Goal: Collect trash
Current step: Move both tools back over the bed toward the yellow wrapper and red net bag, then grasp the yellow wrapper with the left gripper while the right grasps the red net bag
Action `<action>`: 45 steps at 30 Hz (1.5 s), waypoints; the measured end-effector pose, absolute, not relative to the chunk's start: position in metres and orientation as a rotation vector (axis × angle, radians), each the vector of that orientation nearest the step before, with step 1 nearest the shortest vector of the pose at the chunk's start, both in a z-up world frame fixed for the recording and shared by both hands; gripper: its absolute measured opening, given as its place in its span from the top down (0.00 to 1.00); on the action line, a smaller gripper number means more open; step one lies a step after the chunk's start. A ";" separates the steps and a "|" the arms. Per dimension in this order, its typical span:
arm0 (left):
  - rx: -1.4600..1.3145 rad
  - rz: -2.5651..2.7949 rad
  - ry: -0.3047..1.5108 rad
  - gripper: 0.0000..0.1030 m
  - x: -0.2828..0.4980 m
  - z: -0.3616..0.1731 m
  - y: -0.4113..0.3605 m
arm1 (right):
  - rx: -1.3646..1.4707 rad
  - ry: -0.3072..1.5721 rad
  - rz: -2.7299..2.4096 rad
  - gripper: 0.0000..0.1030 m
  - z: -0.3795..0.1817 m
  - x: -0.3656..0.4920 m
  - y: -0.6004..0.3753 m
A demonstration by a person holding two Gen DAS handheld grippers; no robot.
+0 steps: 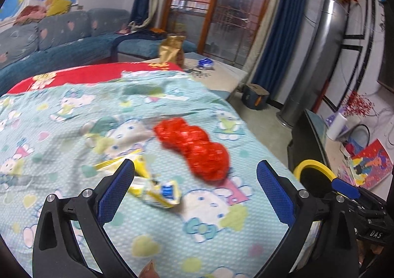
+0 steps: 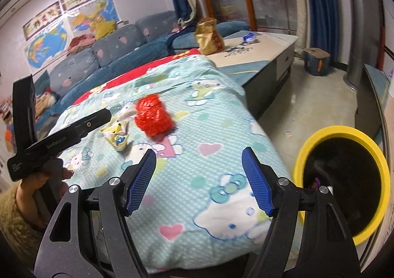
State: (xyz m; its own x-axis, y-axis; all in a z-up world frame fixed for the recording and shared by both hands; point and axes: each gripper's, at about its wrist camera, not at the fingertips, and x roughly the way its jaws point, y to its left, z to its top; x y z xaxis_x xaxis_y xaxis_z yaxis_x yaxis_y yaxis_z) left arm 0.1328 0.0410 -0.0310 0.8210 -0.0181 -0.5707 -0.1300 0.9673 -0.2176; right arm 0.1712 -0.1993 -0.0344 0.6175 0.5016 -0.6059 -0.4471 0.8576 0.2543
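Both the left gripper (image 1: 195,172) and right gripper (image 2: 199,160) are spread wide, holding nothing. The yellow wrapper (image 1: 157,187) lies at 11 o'clock of the left gripper, the red bag (image 1: 194,147) at 12. I would straddle the wrapper squarely before squeezing, then carry it to the yellow bin (image 2: 342,182) at 3 o'clock.

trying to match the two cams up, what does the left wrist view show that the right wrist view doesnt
Only the left wrist view: its own left gripper from behind, jaws open, and the clutter on the floor.
Only the right wrist view: the right gripper, jaws open and empty, the hand holding the other tool, and the full yellow-rimmed bin.
Both: red bag, yellow wrapper, cartoon bedsheet, gold bag.
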 end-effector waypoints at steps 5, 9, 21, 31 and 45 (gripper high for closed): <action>-0.277 0.101 0.621 0.06 0.125 -0.035 0.066 | 0.049 0.749 0.583 0.38 -0.039 0.190 -0.173; -0.305 0.120 0.644 0.07 0.121 -0.041 0.082 | 0.042 0.782 0.602 0.38 -0.047 0.206 -0.151; -0.457 0.048 0.728 0.21 0.126 -0.069 0.110 | -0.036 0.881 0.662 0.38 -0.072 0.255 -0.093; -0.631 -0.042 0.797 0.29 0.142 -0.096 0.114 | -0.087 0.901 0.746 0.71 -0.079 0.265 -0.064; -0.616 -0.034 0.816 0.74 0.155 -0.106 0.099 | -0.010 0.822 0.725 0.95 -0.062 0.240 -0.102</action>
State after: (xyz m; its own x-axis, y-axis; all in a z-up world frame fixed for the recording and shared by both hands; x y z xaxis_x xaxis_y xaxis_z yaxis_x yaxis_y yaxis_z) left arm 0.1546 0.0987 -0.1062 0.6944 -0.2586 -0.6715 -0.2020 0.8257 -0.5268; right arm 0.2401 -0.1020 -0.0619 0.4575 0.5843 -0.6703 -0.5918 0.7627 0.2609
